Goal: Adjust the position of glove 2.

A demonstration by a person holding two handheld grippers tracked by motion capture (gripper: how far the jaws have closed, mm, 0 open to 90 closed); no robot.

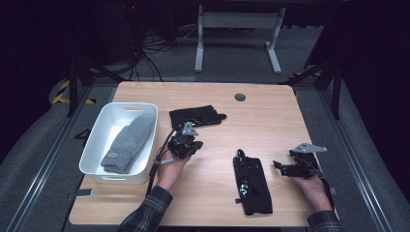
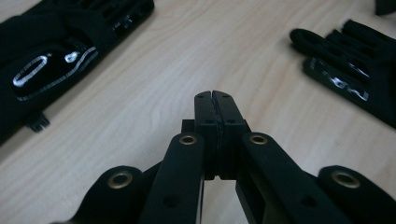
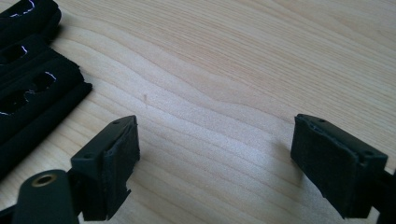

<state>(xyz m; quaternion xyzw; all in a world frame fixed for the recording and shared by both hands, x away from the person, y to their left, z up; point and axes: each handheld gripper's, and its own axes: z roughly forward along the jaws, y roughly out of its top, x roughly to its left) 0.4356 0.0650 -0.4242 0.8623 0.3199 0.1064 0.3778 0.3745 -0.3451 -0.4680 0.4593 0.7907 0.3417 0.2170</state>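
**Two black gloves on the desk, both claws empty**

Wooden desk point(image 1: 270, 116), seen from above the person's side. White bin point(image 1: 96, 145) at the left edge, holding a grey knit mitten point(image 1: 126, 143) laid lengthwise.

Far black glove point(image 1: 196, 116): flat on the desk just right of the bin's far corner, fingers pointing right. In the left gripper view it is the dark shape at the upper right point(image 2: 355, 70), white lettering on its back.

Near black glove point(image 1: 251, 183): flat on the desk near the middle of the near half, fingers pointing away from the person, glossy markings along its back. In the left gripper view it lies at the upper left point(image 2: 60, 60); in the right gripper view its fingers show at the left edge point(image 3: 28, 74).

Left claw point(image 1: 186, 143): held just near of the far glove, between bin and near glove. Its own view shows the jaws clenched, pads pressed flat together with nothing between them point(image 2: 216, 105); bare wood beneath. It touches neither glove.

Right claw point(image 1: 285, 166): held low just right of the near glove, pointing left toward it. Jaws released and standing wide point(image 3: 215, 149), only bare desk grain between the pads. Glove close beside the left jaw, apart from it.

Both gloves lie loose on the desk, well apart from each other.
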